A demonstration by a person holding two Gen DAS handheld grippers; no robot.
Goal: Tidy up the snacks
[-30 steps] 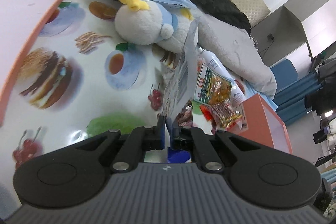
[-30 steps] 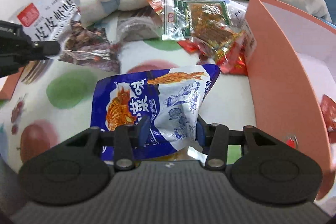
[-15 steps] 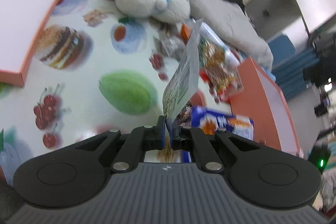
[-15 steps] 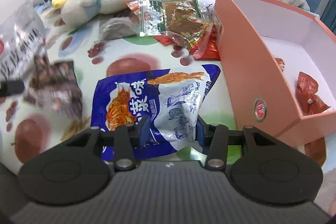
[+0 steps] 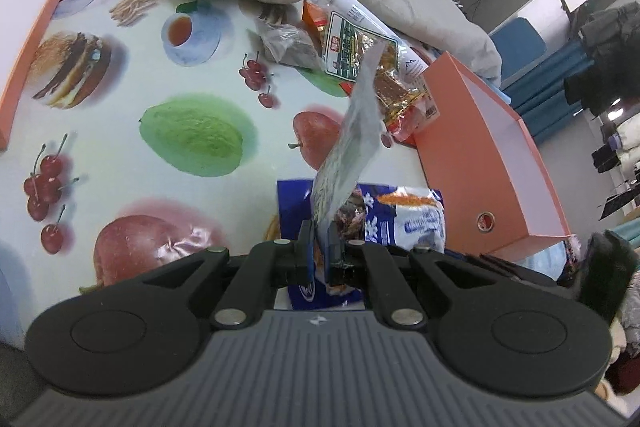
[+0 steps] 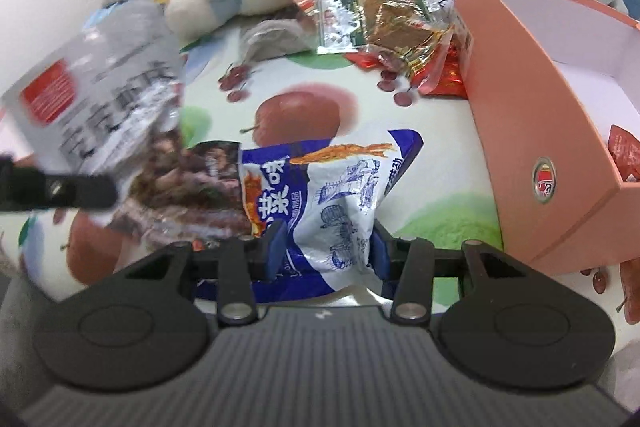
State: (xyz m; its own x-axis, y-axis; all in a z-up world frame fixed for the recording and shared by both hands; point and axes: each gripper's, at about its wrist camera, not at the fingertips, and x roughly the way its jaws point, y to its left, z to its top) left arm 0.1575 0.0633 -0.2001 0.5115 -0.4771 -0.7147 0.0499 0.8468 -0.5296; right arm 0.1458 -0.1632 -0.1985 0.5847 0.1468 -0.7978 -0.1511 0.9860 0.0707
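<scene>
2 bags are being held: your left gripper (image 5: 319, 251) is pinching the silver snack bag (image 5: 352, 143), your right gripper (image 6: 326, 247) the blue snack bag (image 6: 324, 195). Keep squeezing while carrying both over the orange box (image 6: 532, 99).

Illumination is bright, even and diffuse in both views; cast shadows are faint. Soft specular sheen appears on the glossy printed tablecloth (image 5: 120, 131), strongest at lower left of the left wrist view, and small glints show on the foil snack wrappers (image 6: 400, 27) at upper centre of the right wrist view. Fisheye distortion curves straight edges toward the frame borders in both views. The left wrist view is largely sharp. The right wrist view shows motion blur on the clear snack bag (image 6: 104, 95) at left; its print is smeared, and the corners darken.
</scene>
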